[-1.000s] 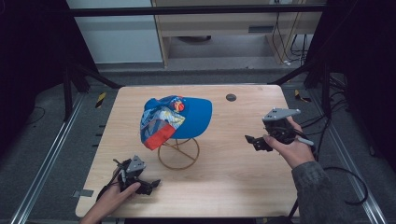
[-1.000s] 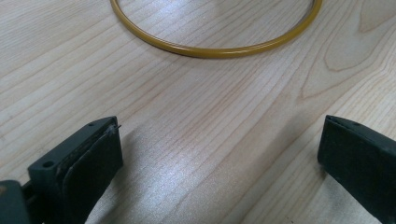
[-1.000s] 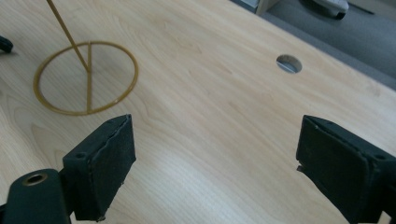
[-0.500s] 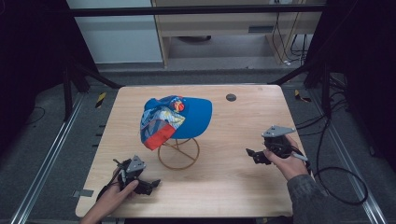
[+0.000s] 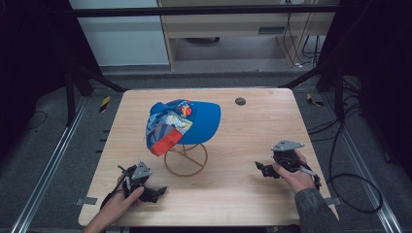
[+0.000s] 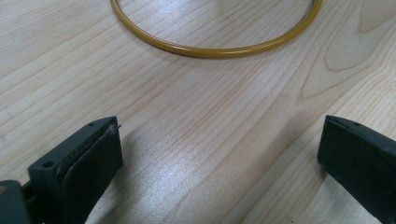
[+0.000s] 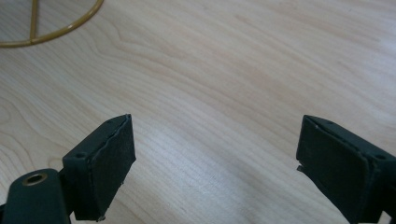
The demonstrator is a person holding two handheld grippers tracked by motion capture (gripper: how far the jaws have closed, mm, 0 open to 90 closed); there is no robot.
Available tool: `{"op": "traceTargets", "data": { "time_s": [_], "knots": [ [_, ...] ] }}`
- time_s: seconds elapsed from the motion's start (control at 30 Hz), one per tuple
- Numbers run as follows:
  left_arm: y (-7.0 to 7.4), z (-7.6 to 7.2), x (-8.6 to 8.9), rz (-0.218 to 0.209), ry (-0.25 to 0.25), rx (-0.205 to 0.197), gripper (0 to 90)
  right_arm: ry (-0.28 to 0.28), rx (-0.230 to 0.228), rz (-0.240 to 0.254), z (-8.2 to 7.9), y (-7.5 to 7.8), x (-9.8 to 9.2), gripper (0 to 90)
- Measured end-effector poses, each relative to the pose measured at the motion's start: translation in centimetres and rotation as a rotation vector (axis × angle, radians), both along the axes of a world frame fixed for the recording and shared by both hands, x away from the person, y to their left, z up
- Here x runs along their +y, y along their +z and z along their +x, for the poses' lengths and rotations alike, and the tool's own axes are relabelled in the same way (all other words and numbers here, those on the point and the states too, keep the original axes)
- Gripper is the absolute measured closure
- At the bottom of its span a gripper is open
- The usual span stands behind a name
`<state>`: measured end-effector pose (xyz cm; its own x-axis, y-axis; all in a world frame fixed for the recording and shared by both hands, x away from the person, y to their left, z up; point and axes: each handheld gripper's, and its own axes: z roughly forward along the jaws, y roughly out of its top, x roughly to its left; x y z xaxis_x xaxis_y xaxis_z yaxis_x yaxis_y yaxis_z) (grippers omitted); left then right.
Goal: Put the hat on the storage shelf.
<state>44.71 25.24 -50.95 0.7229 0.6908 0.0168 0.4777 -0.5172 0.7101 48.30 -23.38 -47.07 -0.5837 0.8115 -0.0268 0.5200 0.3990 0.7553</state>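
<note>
Left tongs (image 5: 154,192): held low over the counter (image 5: 243,141), on the near-left side of the wire stand (image 5: 185,159); jaws spread wide apart, nothing between them. In the left gripper view the left tongs (image 6: 219,154) face the stand's ring (image 6: 219,49), which lies just ahead on the wood.
Right tongs (image 5: 261,168): held low over the counter, well to the right of the wire stand; jaws wide apart and empty. In the right gripper view the right tongs (image 7: 215,163) point across bare wood, with the stand's ring (image 7: 70,25) at the far upper-left corner.
Cap (image 5: 183,124): blue, with a multicoloured front panel in red, orange and pale blue; draped over the top of the wire stand, crown hanging toward the stand's left, brim reaching to its right. It is untouched by either pair of tongs.
Wire stand: brass-coloured, with a ring base flat on the counter near its middle.
Step in hand (judged): a rest position, with both tongs parked either side of the stand and no grasp begun.
Next move (judged): tongs would have to be raised to cap height and closed on the brim or crown edge; the light stand may tip if the cap is pulled sideways rather than lifted.
Writing: none can be read; a small round emblem (image 5: 186,110) on the cap's crown is too blurred to identify.
Other: a dark round disc (image 5: 240,101) lies behind and to the right of the stand.
</note>
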Motion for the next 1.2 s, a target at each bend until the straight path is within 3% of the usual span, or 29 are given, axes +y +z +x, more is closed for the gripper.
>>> {"op": "traceTargets", "data": {
  "time_s": [0.6,1.2],
  "knots": [
    [0.0,0.0,0.0,0.0,0.001,-0.002,0.0,-0.017,-0.002,0.015,-0.7,-3.0,1.6,10.0],
    [0.0,0.0,0.0,0.002,0.0,-0.002,0.0,-0.011,0.006,0.012,-0.8,-4.0,3.2,8.6]
  ]
}}
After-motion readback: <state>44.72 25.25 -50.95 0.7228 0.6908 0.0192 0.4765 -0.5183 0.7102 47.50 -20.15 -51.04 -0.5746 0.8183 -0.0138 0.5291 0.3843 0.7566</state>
